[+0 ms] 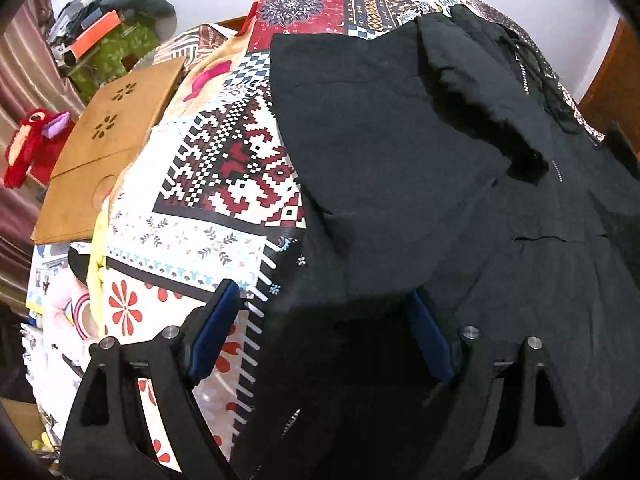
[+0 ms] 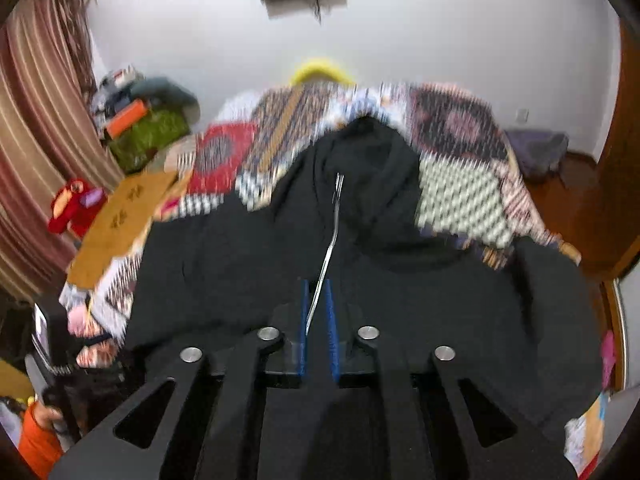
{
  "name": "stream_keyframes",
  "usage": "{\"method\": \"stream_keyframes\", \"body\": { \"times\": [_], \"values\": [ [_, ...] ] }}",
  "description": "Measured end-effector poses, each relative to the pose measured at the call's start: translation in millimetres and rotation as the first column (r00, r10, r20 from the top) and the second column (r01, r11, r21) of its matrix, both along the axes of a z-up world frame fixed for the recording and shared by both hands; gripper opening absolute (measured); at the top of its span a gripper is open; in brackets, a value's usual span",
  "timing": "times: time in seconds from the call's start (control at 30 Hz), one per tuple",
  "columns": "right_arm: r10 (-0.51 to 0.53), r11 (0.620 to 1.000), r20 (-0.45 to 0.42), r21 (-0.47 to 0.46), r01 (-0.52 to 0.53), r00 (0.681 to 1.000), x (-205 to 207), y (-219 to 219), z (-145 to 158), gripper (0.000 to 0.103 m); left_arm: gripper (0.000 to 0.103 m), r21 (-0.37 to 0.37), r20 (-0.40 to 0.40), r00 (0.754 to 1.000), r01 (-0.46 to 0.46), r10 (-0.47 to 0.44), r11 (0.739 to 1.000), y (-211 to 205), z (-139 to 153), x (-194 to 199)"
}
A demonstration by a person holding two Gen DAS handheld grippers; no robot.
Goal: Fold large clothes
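Observation:
A large black hooded jacket [image 1: 400,152] with a metal zipper lies spread on a patterned quilt [image 1: 224,184] on the bed. My left gripper [image 1: 320,300] is open, its blue pads straddling the jacket's near left hem without gripping. In the right wrist view the jacket [image 2: 400,280] lies front-up, hood toward the wall, zipper [image 2: 332,236] running down the middle. My right gripper [image 2: 318,296] has its blue pads nearly together just above the jacket's lower edge at the zipper; the frame is blurred and I cannot tell whether cloth is pinched.
A brown wooden board [image 1: 116,120] lies on the bed's left side, also in the right wrist view [image 2: 120,220]. A red plush toy [image 1: 32,140] and a clutter pile [image 1: 116,40] sit by the striped curtain [image 2: 44,120]. A wooden door [image 2: 624,184] stands right.

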State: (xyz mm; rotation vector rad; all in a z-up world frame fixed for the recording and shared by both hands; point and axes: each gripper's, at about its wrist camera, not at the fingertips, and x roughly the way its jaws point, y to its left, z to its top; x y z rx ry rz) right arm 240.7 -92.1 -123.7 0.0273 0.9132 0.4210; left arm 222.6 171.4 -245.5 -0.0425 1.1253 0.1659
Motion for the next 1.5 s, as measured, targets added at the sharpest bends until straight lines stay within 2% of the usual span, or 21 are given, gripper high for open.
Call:
{"method": "stream_keyframes", "body": {
  "times": [0.1, 0.33, 0.5, 0.63, 0.73, 0.83, 0.9, 0.93, 1.0, 1.1, 1.27, 1.4, 1.5],
  "values": [
    [0.072, 0.997, -0.025, -0.028, -0.073, 0.997, -3.5, 26.7, -13.7, 0.047, 0.083, 0.015, -0.001, 1.000, 0.005, -0.005, 1.000, 1.5, -2.2, -0.9],
    [0.235, 0.957, -0.046, -0.166, -0.240, 0.971, 1.8, 89.6, -33.8, 0.049, 0.083, 0.003, 0.010, 1.000, -0.008, 0.008, 1.000, 3.2, -7.5, -6.2],
    [0.321, 0.896, -0.087, -0.296, -0.332, 0.943, 15.7, 141.3, -63.2, 0.049, 0.084, 0.002, 0.025, 1.000, 0.001, -0.001, 1.000, 4.3, -8.2, -8.7],
    [0.331, 0.842, -0.072, -0.427, -0.329, 0.941, 26.9, 164.4, -84.2, 0.049, 0.085, -0.018, 0.035, 0.999, -0.003, 0.003, 1.000, 7.5, -10.2, -9.2],
    [0.329, 0.840, -0.015, -0.453, -0.300, 0.944, 36.1, 166.2, -89.5, 0.049, 0.085, -0.037, 0.043, 0.999, -0.008, 0.010, 0.999, 11.4, -12.1, -9.4],
    [0.294, 0.865, 0.010, -0.427, -0.261, 0.956, 48.0, 160.4, -90.4, 0.046, 0.086, -0.043, 0.048, 0.999, -0.010, 0.012, 0.999, 12.5, -12.9, -9.0],
    [0.282, 0.880, 0.002, -0.399, -0.258, 0.960, 56.4, 153.0, -92.2, 0.026, 0.086, -0.040, 0.050, 0.999, -0.009, 0.011, 0.999, 12.8, -13.1, -8.2],
    [0.274, 0.890, -0.005, -0.378, -0.256, 0.962, 58.1, 151.3, -91.5, 0.025, 0.086, -0.038, 0.051, 0.999, -0.009, 0.010, 0.999, 12.6, -13.0, -7.6],
    [0.257, 0.910, -0.001, -0.336, -0.242, 0.967, 60.7, 146.4, -81.9, 0.014, 0.086, -0.030, 0.051, 0.999, -0.007, 0.009, 1.000, 12.1, -12.3, -5.8],
    [0.226, 0.944, 0.028, -0.255, -0.212, 0.974, 59.4, 130.4, -55.6, 0.011, 0.086, -0.006, 0.054, 0.999, -0.005, 0.006, 1.000, 9.7, -9.3, -2.8],
    [0.151, 0.985, 0.078, -0.100, -0.143, 0.985, 61.3, 92.3, 0.3, 0.010, 0.086, 0.090, 0.081, 0.997, 0.008, -0.015, 0.996, 1.5, 0.6, 3.6],
    [0.109, 0.994, 0.084, 0.020, -0.111, 0.990, 52.8, 56.9, 44.7, 0.009, 0.086, 0.178, 0.122, 0.992, -0.003, -0.019, 0.984, -2.0, 14.6, 6.3],
    [0.086, 0.992, 0.090, 0.083, -0.094, 0.992, 46.8, 36.1, 67.9, 0.009, 0.086, 0.181, 0.149, 0.989, -0.031, 0.004, 0.983, 5.2, 26.9, 5.3]
  ]
}}
